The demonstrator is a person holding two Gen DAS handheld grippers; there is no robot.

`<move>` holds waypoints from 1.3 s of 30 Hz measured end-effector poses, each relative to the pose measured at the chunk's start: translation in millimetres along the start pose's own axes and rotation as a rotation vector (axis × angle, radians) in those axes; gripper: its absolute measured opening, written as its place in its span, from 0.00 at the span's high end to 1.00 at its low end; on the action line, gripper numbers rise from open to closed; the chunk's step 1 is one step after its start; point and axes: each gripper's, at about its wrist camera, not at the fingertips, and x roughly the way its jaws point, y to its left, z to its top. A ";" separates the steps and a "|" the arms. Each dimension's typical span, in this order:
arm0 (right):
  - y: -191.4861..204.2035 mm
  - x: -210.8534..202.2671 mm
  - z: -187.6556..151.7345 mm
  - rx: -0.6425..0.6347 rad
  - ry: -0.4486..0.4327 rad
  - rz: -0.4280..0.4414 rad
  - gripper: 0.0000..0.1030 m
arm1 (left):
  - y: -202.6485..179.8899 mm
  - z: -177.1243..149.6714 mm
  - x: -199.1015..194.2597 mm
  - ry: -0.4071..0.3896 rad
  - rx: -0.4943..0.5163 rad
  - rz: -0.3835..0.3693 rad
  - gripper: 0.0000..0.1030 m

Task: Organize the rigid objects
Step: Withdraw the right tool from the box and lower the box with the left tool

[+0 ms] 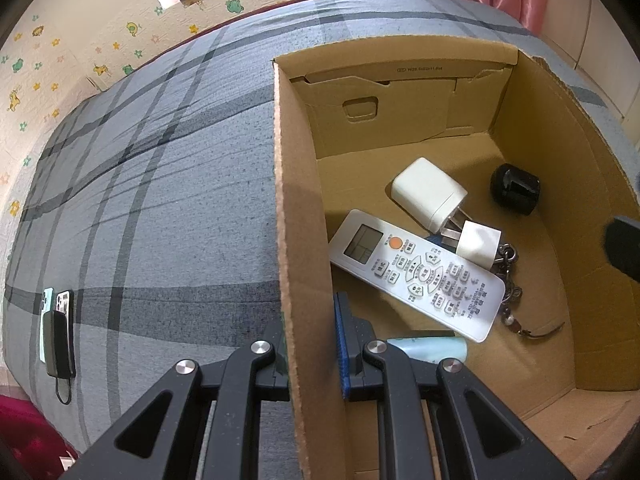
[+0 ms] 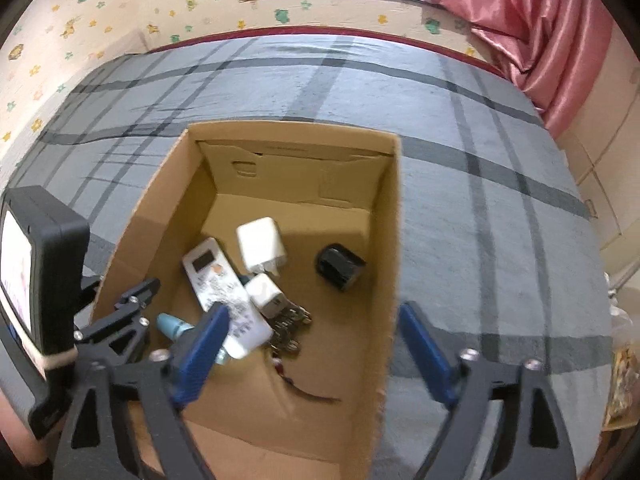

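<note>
An open cardboard box (image 1: 304, 208) (image 2: 394, 240) stands on a grey plaid bed. Inside lie a white remote control (image 1: 416, 274) (image 2: 224, 300), a large white charger (image 1: 428, 192) (image 2: 262, 246), a small white plug (image 1: 478, 242) (image 2: 266, 294), a black cap-like object (image 1: 514, 188) (image 2: 340, 266), a bunch of keys (image 1: 510, 280) (image 2: 288, 328) and a pale blue tube (image 1: 432, 348) (image 2: 172, 326). My left gripper (image 1: 310, 344) is shut on the box's left wall, one finger on each side. My right gripper (image 2: 316, 356) is open and empty, straddling the box's right wall above the box.
Two phones and a dark power bank (image 1: 58, 328) lie on the bed at the far left. A wall with cartoon stickers (image 1: 80, 40) borders the bed. A pink curtain (image 2: 532, 28) hangs at the right. The left gripper's body and screen (image 2: 36, 272) show at the left.
</note>
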 end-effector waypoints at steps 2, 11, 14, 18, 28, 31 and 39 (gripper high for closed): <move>-4.4 -7.2 -4.2 0.004 -0.017 -0.002 0.09 | -0.3 0.3 -0.4 0.000 -0.002 -0.002 0.85; -29.7 -24.6 -23.9 0.062 -0.016 -0.033 0.00 | -2.3 -0.2 -2.0 -0.002 0.003 0.005 0.85; -35.3 -26.0 -28.6 0.072 -0.009 -0.035 0.00 | -2.5 0.0 -2.8 -0.002 0.005 0.008 0.84; -38.6 -29.4 -30.4 0.078 -0.012 -0.032 0.00 | -3.2 1.2 -3.9 0.000 0.010 0.019 0.82; -44.1 -45.2 -30.9 0.086 -0.044 -0.037 0.00 | -4.4 0.4 -23.9 -0.024 -0.003 0.043 0.31; -43.5 -51.9 -33.0 0.084 -0.056 -0.033 0.00 | -3.0 -0.1 -37.4 -0.040 -0.027 0.040 0.13; -43.8 -77.0 -41.3 0.079 -0.090 -0.022 0.00 | -5.7 -16.7 -85.9 -0.089 -0.062 0.008 0.00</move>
